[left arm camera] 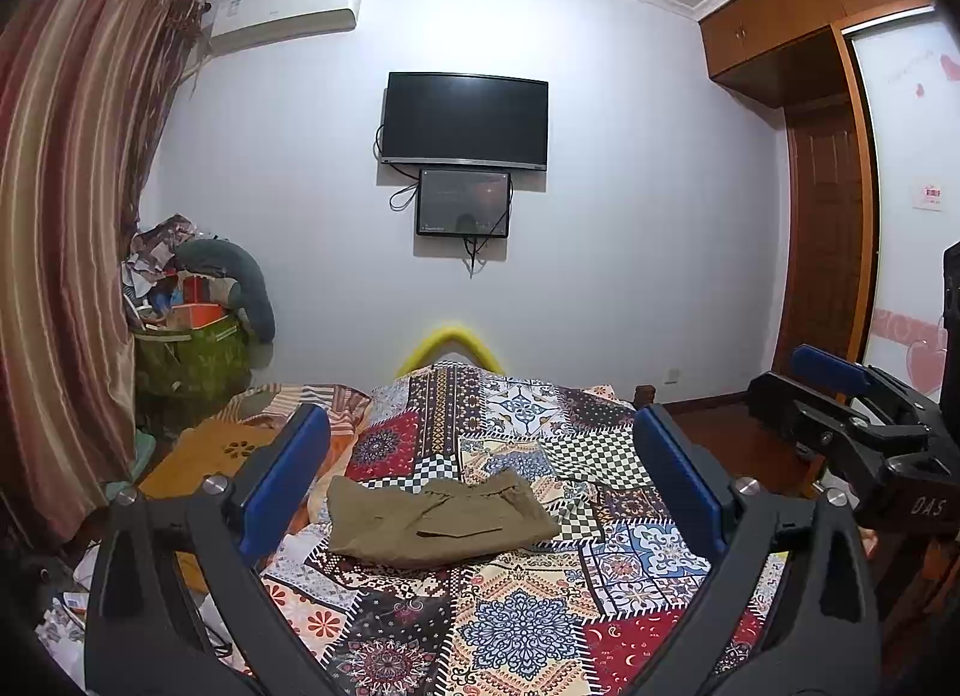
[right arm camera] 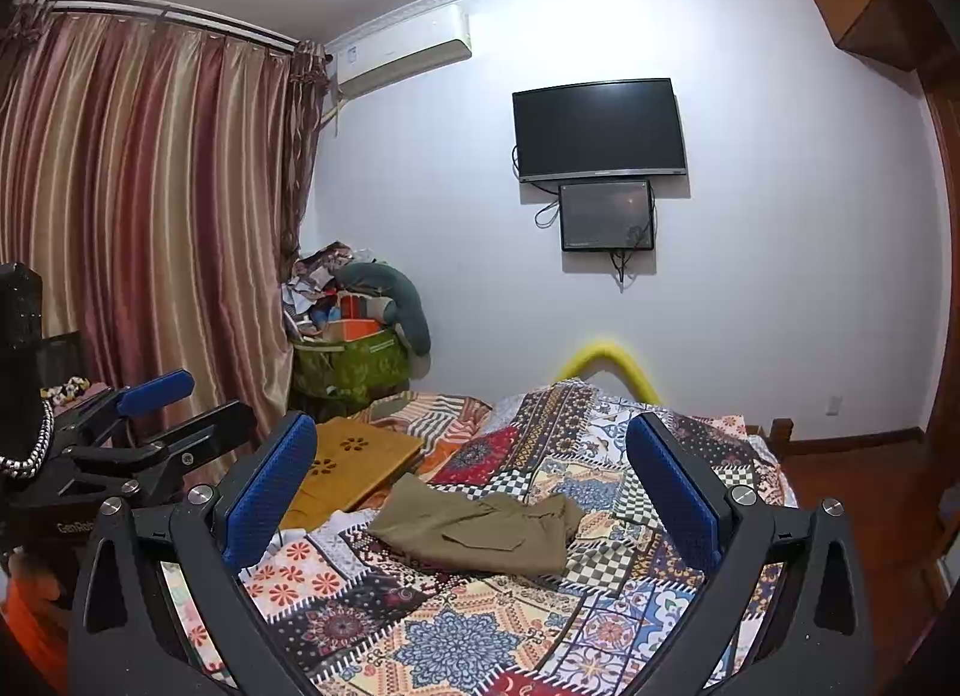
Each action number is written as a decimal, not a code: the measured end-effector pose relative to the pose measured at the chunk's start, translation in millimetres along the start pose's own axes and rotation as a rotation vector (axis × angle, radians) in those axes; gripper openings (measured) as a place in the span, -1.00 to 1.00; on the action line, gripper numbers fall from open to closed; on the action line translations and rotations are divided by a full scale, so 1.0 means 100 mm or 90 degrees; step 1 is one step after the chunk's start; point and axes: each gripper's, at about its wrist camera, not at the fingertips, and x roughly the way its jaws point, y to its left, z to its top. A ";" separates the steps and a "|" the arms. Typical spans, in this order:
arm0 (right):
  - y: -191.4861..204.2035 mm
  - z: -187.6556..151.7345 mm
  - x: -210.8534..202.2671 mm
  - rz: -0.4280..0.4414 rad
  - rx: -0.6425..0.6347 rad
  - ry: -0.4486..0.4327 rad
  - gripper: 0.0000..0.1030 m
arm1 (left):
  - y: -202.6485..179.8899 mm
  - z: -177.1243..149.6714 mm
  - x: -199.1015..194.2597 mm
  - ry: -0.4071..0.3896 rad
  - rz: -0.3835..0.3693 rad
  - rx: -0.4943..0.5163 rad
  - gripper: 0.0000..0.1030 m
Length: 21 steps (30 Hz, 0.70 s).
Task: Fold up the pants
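Note:
Olive-khaki pants lie in a compact folded bundle on the patchwork bedspread, near the middle of the bed. My left gripper hovers above and short of them, open, its blue pads wide apart with nothing between. The right wrist view shows the same pants ahead of my right gripper, which is also open and empty. Each gripper appears in the other's view: the right gripper at the right edge, the left gripper at the left edge. Neither touches the cloth.
A wooden lap tray rests on the bed left of the pants. A green bag of clutter stands by the striped curtain. A yellow padded rail marks the bed's far end, below two wall screens.

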 end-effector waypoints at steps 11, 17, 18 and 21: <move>-0.01 0.00 0.00 0.000 0.003 0.000 1.00 | -0.01 -0.02 0.03 0.002 -0.005 0.002 0.98; -0.01 -0.01 0.00 0.001 0.008 0.000 1.00 | -0.01 -0.02 0.04 0.003 -0.009 0.003 0.98; 0.00 -0.01 0.00 0.001 0.008 0.000 1.00 | -0.01 -0.02 0.05 0.003 -0.009 0.005 0.98; 0.00 0.00 0.01 0.001 0.009 0.001 1.00 | -0.01 -0.03 0.05 0.003 -0.010 0.005 0.98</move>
